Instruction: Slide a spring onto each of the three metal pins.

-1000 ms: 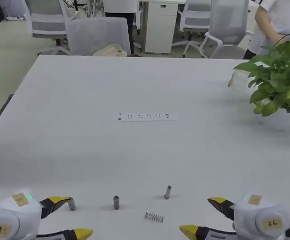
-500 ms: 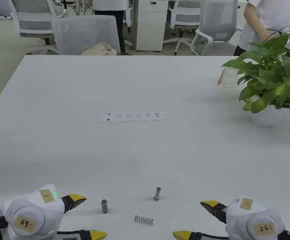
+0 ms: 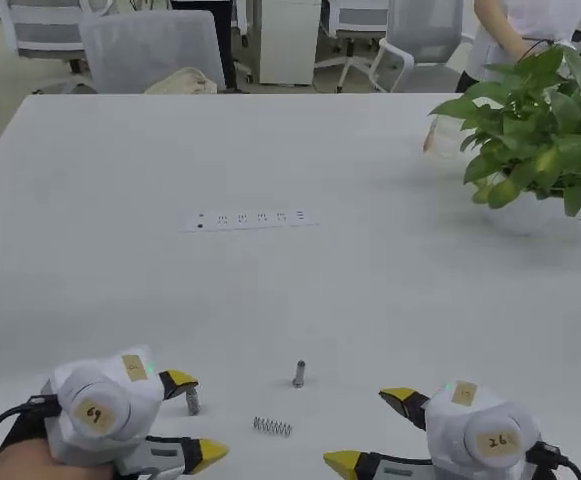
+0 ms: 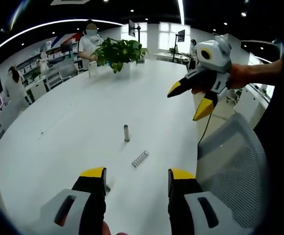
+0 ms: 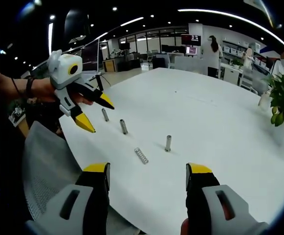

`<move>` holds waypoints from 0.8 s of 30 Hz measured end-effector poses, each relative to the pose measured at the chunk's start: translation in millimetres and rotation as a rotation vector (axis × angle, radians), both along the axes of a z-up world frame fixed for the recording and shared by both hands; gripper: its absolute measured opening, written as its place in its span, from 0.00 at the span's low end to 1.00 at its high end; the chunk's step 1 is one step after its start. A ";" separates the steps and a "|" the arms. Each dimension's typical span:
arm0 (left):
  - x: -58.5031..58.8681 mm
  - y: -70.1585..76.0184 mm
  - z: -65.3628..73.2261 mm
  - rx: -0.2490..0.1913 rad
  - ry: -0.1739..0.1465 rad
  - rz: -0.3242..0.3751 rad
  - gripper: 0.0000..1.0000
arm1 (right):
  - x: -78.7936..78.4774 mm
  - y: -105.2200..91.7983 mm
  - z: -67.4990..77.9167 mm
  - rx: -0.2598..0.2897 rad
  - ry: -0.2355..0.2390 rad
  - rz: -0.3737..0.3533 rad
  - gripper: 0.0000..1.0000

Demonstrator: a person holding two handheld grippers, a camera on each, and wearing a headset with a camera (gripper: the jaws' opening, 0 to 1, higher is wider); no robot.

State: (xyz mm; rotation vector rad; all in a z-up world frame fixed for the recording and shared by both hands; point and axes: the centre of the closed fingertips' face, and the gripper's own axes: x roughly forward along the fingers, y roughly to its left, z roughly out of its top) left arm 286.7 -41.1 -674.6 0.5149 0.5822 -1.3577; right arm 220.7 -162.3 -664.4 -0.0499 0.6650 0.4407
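A bare metal pin [image 3: 299, 374] [image 4: 126, 132] [image 5: 168, 143] stands upright on the white table near its front edge. A loose spring [image 3: 272, 427] [image 4: 140, 158] [image 5: 141, 155] lies flat just in front of it. Two more pins, each with a spring on it, stand to the left: one pin [image 3: 192, 401] [image 5: 123, 126] beside my left gripper's upper jaw, the other pin [image 5: 105, 115] further left. My left gripper [image 3: 195, 416] [image 4: 137, 173] [image 5: 95, 112] is open with nothing between its jaws. My right gripper [image 3: 369, 429] [image 5: 147, 169] [image 4: 186, 99] is open and holds nothing, to the right of the loose spring.
A white power strip [image 3: 250, 219] lies mid-table. A potted green plant [image 3: 530, 130] and a clear cup [image 3: 440, 135] stand at the far right. Office chairs [image 3: 140, 55] and a person [image 3: 515, 35] are beyond the table's far edge.
The head camera has shifted. My left gripper has moved right and forward, up to the middle pin, and now covers the leftmost pin in the head view. The right gripper has held its place.
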 end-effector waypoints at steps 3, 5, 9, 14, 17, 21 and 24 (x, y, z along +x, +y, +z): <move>-2.0 -10.6 -4.9 0.004 0.006 -0.021 0.44 | -0.9 1.4 -0.3 -0.002 0.002 0.011 0.61; -2.9 -15.7 -7.8 0.008 0.007 -0.032 0.43 | -1.8 1.1 -1.8 -0.002 0.005 0.015 0.61; -5.2 -25.7 -15.5 0.021 0.014 -0.055 0.42 | -3.8 -0.8 -3.1 -0.001 0.010 0.019 0.61; -6.7 -36.9 -28.4 0.039 0.024 -0.084 0.41 | -5.3 -5.9 -3.8 0.000 0.011 0.016 0.61; -7.4 -41.2 -36.1 0.051 0.033 -0.097 0.40 | -6.1 -8.8 -4.3 0.000 0.013 0.014 0.61; -9.1 -48.4 -47.0 0.069 0.046 -0.115 0.40 | -7.5 -10.6 -4.9 0.001 0.017 0.017 0.61; -8.4 -52.2 -52.9 0.078 0.053 -0.118 0.39 | -8.1 -11.6 -5.4 0.001 0.020 0.021 0.61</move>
